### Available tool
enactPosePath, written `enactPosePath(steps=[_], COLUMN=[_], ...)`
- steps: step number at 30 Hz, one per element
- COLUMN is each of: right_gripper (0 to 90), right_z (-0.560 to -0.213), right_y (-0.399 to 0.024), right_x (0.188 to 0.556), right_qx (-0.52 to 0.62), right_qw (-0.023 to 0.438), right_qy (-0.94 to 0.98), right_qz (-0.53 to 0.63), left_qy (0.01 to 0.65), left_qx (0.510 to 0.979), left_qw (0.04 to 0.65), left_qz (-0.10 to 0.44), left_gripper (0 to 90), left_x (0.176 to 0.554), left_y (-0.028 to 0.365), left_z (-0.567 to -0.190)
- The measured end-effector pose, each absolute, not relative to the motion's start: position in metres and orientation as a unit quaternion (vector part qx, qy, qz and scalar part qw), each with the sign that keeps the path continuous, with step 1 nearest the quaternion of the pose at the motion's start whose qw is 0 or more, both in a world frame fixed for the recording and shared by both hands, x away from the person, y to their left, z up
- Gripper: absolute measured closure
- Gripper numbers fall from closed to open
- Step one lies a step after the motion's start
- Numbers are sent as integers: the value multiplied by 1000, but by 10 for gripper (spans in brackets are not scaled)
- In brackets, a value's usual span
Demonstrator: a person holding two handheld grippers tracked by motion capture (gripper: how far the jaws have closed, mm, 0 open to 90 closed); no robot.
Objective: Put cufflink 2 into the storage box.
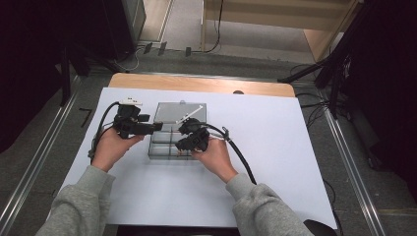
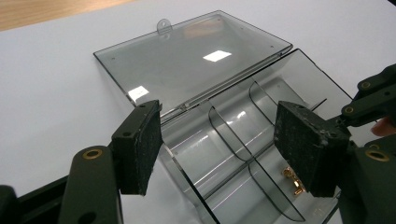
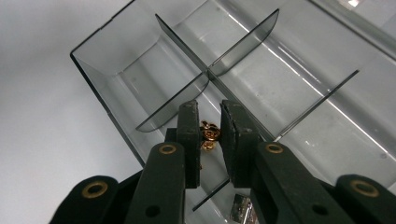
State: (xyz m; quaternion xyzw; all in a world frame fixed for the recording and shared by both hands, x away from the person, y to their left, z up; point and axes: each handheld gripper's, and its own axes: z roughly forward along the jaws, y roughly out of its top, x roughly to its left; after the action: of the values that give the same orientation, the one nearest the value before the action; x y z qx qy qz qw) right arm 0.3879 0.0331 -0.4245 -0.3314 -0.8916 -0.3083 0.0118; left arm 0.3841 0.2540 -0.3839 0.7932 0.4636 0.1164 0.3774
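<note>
— Smoked clear plastic, that compartment box [image 1: 169,140] on the white-covered table [image 1: 275,162]. What are your claws doing?

— Going left to right: my left claw [image 2: 229,149] stands spread at the box's left end, its pads on either side of the corner wall, pressing nothing that I can see. Hinged lid [image 2: 187,60] lies open behind. My right claw [image 3: 208,135] is narrowed, dipped into a near compartment, the small gold fittings [image 3: 208,133] between its pads; whether it pinches them I cannot tell.

— How would you do this well?

— Brace the box with the left claw, close gently, then lift straight up, clear of the dividers [image 3: 219,56].
</note>
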Motion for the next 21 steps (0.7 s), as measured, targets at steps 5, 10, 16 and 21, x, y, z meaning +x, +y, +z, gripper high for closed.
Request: enactPosePath(steps=[5, 10, 16, 21], right_gripper=[795, 793, 790, 788], right_z=[-430, -434, -438, -439], right_y=[36, 37, 38, 40], right_x=[387, 388, 388, 387], right_qx=[-333, -335, -334, -331], right_qw=[15, 18, 20, 19], right_qy=[-894, -895, -897, -900], right_qz=[-299, -294, -290, -284], left_qy=[462, 461, 463, 463], left_qx=[795, 797, 796, 797], left_qw=[376, 374, 373, 371], left_qz=[116, 116, 115, 115], left_gripper=[331, 331, 331, 331], left_x=[384, 385, 385, 385], left_y=[254, 253, 254, 254], left_z=[-384, -385, -385, -386])
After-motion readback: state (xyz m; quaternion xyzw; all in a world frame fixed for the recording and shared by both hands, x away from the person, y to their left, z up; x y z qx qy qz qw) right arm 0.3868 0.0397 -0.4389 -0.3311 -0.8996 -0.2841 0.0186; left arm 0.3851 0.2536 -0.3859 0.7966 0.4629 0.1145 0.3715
